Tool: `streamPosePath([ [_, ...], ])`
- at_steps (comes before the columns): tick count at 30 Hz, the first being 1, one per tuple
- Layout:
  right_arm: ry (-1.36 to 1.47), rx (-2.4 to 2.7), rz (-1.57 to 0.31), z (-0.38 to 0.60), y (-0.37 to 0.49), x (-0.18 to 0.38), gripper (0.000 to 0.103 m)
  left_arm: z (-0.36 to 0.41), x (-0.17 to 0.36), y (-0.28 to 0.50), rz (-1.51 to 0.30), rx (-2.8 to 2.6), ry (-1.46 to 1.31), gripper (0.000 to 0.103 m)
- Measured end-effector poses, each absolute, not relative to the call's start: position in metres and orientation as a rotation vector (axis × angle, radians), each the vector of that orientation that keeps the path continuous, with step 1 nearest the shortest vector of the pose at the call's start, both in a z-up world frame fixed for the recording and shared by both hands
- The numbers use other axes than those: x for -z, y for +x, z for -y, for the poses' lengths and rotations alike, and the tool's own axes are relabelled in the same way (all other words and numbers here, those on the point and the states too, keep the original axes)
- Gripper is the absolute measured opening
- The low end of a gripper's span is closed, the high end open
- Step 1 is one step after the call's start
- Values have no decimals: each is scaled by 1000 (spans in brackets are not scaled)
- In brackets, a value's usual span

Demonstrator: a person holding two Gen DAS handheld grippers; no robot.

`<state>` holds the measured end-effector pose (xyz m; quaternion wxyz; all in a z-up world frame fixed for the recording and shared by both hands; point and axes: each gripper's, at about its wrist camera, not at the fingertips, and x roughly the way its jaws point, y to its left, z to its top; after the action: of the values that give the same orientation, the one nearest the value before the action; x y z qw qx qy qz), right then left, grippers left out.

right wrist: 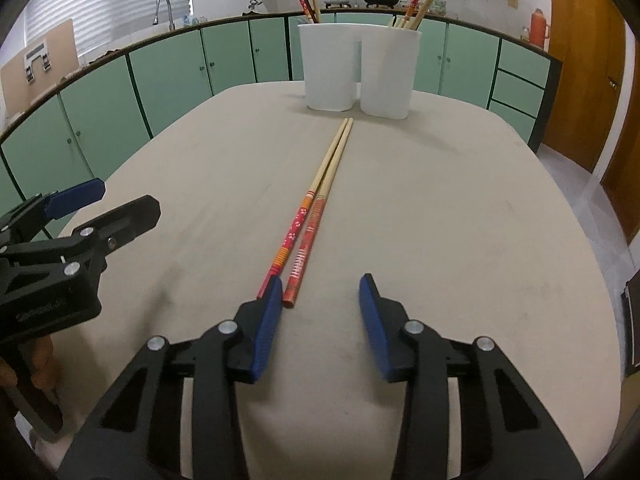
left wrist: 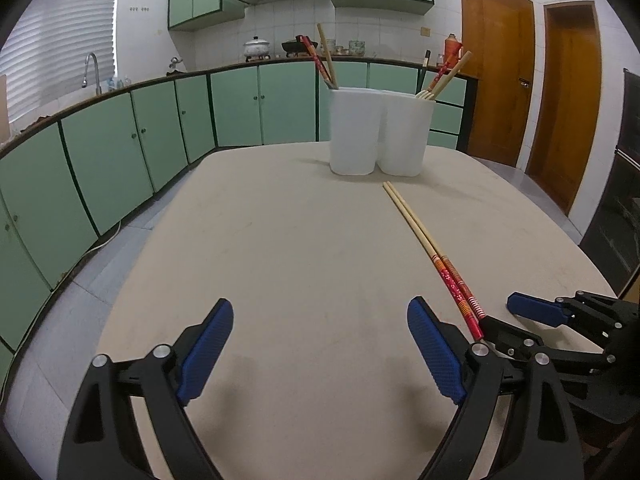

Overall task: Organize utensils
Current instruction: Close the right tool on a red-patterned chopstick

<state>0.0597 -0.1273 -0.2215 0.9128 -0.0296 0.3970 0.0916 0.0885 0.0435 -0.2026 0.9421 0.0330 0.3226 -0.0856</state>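
Note:
A pair of chopsticks with red patterned handles lies on the beige table, tips toward a white two-compartment holder. It also shows in the left wrist view, as does the holder. Each compartment holds chopsticks; the right one also holds a fork. My right gripper is open, its jaws around the handle ends, the left pad touching or nearly touching one stick. My left gripper is open and empty over bare table to the left of the chopsticks.
The beige table is rounded at its edges. Green kitchen cabinets with a sink run behind and to the left. Wooden doors stand at the right. Each gripper shows in the other's view, left and right.

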Motion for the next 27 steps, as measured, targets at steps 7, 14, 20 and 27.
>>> streamPosePath([
  [7,-76,-179,-800,122,57,224,25,-44,203,88,-655,168,61,87],
  [14,-28,-208,-807,127,59,223,7,-44,203,85,-653,171,64,87],
  [20,39,-196,-821,147,58,219,5,-33,199,85,-642,194,72,87],
  [27,86,-120,-781,185,51,206,5,-11,199,88,-657,241,24,87],
])
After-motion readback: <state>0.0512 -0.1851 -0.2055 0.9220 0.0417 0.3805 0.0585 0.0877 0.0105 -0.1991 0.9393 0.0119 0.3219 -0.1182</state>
